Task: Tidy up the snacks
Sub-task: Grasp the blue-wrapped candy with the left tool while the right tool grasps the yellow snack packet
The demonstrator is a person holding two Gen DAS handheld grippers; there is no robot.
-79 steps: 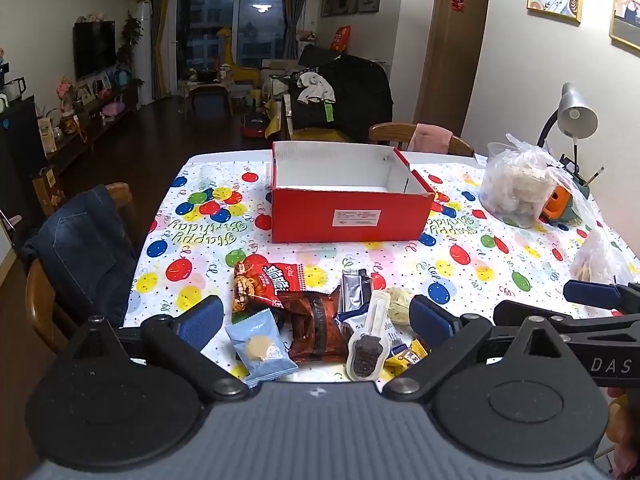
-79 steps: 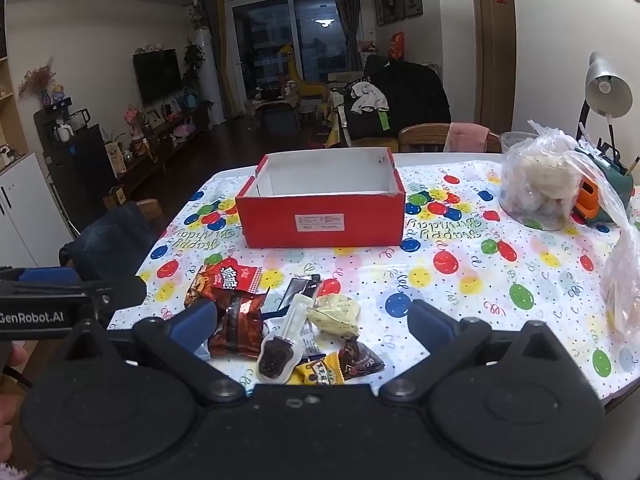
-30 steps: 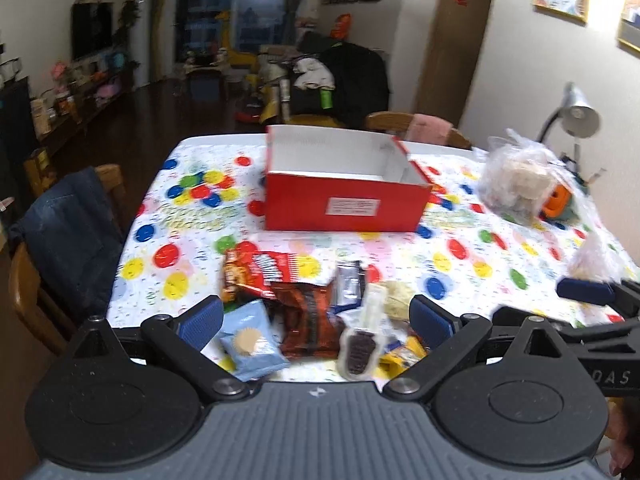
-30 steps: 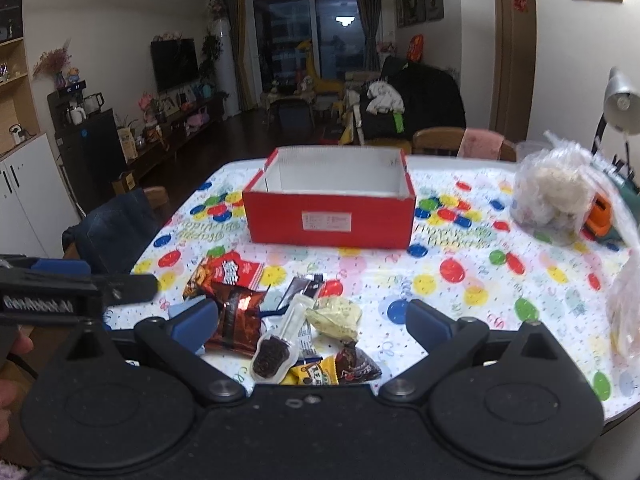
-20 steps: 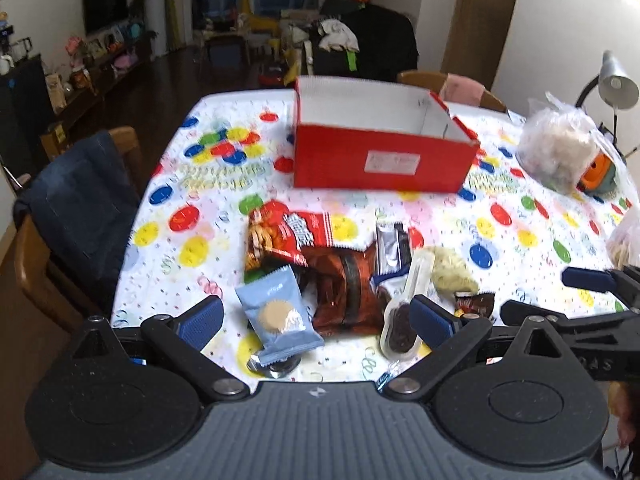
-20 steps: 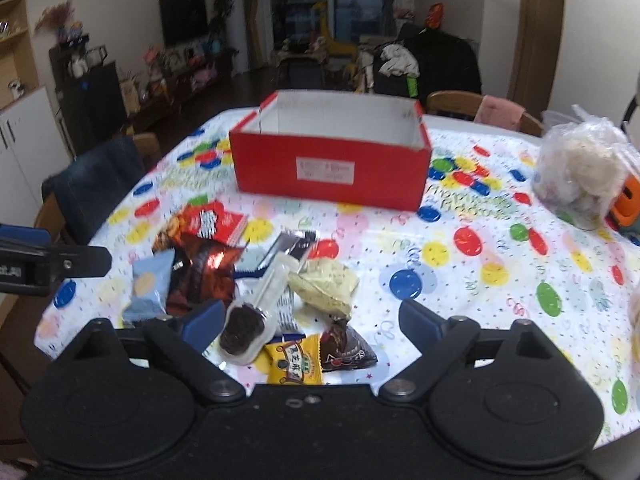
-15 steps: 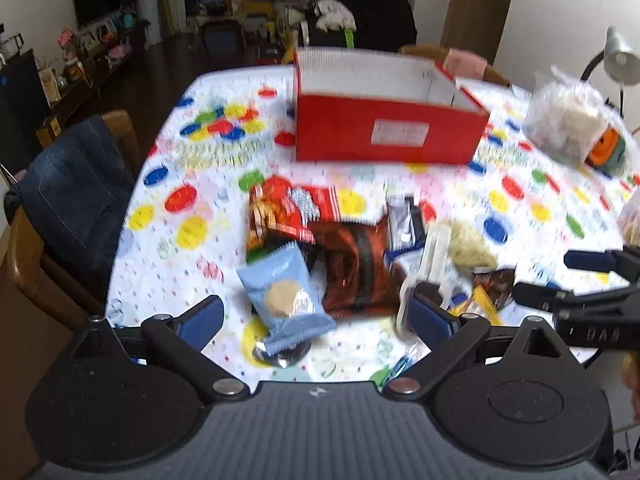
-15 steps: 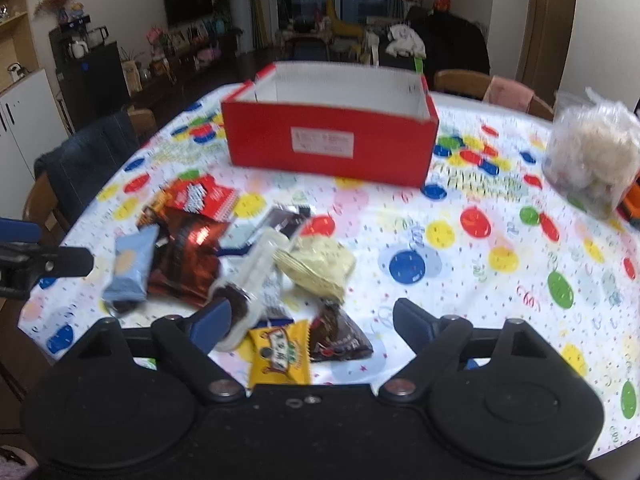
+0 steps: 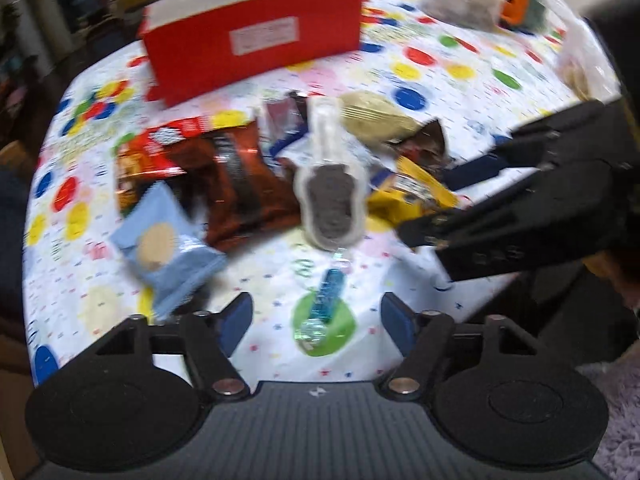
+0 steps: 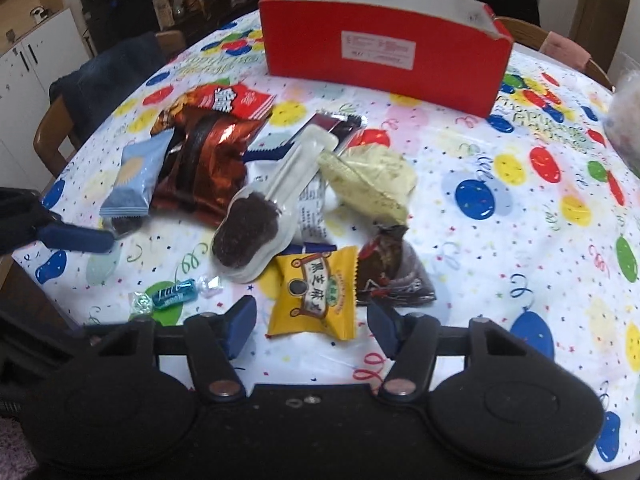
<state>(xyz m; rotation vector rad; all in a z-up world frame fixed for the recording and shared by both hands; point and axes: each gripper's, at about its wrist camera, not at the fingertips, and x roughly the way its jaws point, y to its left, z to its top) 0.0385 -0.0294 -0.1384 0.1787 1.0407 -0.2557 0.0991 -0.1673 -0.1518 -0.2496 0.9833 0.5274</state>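
1. Left wrist view: the left gripper [image 9: 316,318] is angled down over the near edge of the table [image 9: 460,80], its jaws closing with nothing yet pressed between them. The small blue wrapped candy [image 9: 326,296] lies on a green dot in the gap ahead of the pads, apart from both. The light-blue biscuit packet [image 9: 166,246] sits just left of the left finger. The view is blurred.
2. Same view, further back: the snack pile holds a brown foil bag [image 9: 240,180], a clear spoon-shaped pack [image 9: 330,196] and a yellow packet [image 9: 408,196]. The right gripper [image 9: 440,200] enters from the right, close to the yellow packet. The red box [image 9: 256,36], open at the top, stands behind the pile and well apart from it.
3. Right wrist view: the right gripper [image 10: 312,322] is also closing. The yellow packet [image 10: 314,292] lies between its pads; no pressing contact is visible. A dark triangular sachet [image 10: 390,272] touches the packet's right side.
4. Risks, as judged: the flat candy may slip from under the left pads, since it is low and slick-wrapped. The right jaws may pinch the sachet along with the packet. The two grippers work close together and could collide
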